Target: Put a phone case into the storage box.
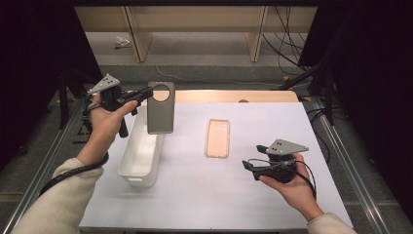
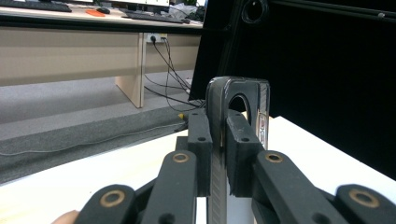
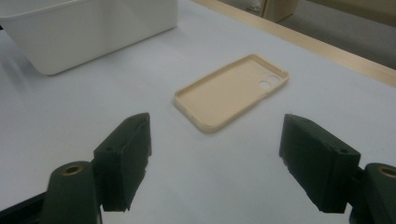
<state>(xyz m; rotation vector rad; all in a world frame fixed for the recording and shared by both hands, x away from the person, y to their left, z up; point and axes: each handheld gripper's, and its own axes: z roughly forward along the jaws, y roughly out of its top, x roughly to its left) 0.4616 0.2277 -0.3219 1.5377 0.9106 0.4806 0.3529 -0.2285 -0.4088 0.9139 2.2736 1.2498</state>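
High view: the left tongs (image 1: 145,92) pinch a grey phone case (image 1: 160,108) by one long edge near its camera hole, so that it hangs upright over the far end of the white bin (image 1: 141,155). In the left gripper view we see both pads pressed on the case's thin rim (image 2: 218,121), with most of the case reaching beyond and below them. We judge this hold to be narrow and off-centre; the case could swing or slip between the pads, and if let go from here it may strike the bin's far wall and tip out onto the table (image 1: 195,195) instead of dropping inside.

The right tongs (image 1: 253,168) stand spread and empty, hovering just short of the beige phone case (image 1: 217,138), which lies flat and hollow side up ahead of them. In the right gripper view the beige case (image 3: 231,92) lies ahead of the gap between the pads. We expect a low, flat case to be hard to catch: pads closing on it may skid over its rim or push it away.
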